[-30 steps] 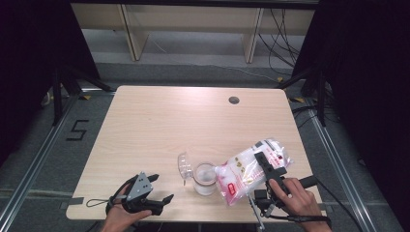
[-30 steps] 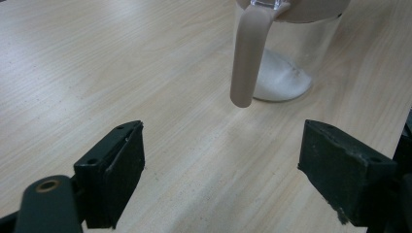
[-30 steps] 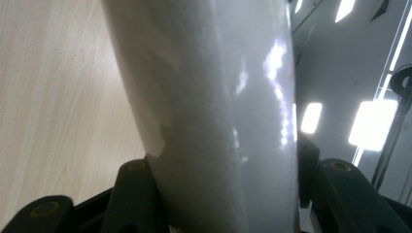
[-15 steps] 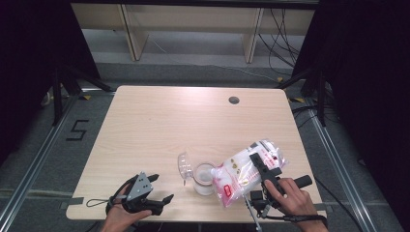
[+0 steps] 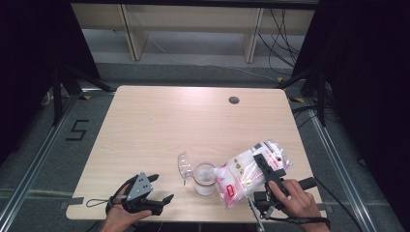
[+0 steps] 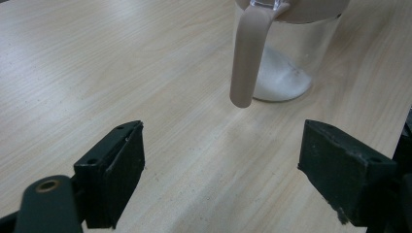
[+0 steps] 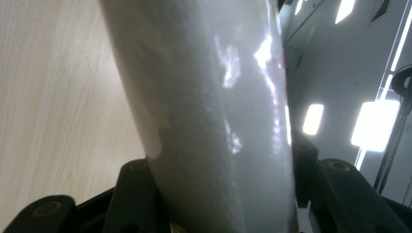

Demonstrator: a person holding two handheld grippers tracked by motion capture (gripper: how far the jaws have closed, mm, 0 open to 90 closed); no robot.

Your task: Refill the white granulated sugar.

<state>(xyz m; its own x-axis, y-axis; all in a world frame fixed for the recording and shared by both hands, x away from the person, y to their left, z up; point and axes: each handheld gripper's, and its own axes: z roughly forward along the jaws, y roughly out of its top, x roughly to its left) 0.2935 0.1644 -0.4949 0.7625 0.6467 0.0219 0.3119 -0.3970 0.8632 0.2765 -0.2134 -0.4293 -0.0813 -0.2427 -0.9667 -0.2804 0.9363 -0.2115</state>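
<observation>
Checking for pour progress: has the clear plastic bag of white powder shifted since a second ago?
Yes. The clear plastic bag of white powder has tipped down-left, toward the clear glass jar.

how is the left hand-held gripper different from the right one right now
The left hand-held gripper has its jaws wide apart with nothing between them; the right hand-held gripper is clamped on a bag of white powder. The left one rests low at the table's near edge, short of the clear jar; the right one holds its bag tilted toward that jar. Both are black, two-jawed and held in a person's hands.
</observation>
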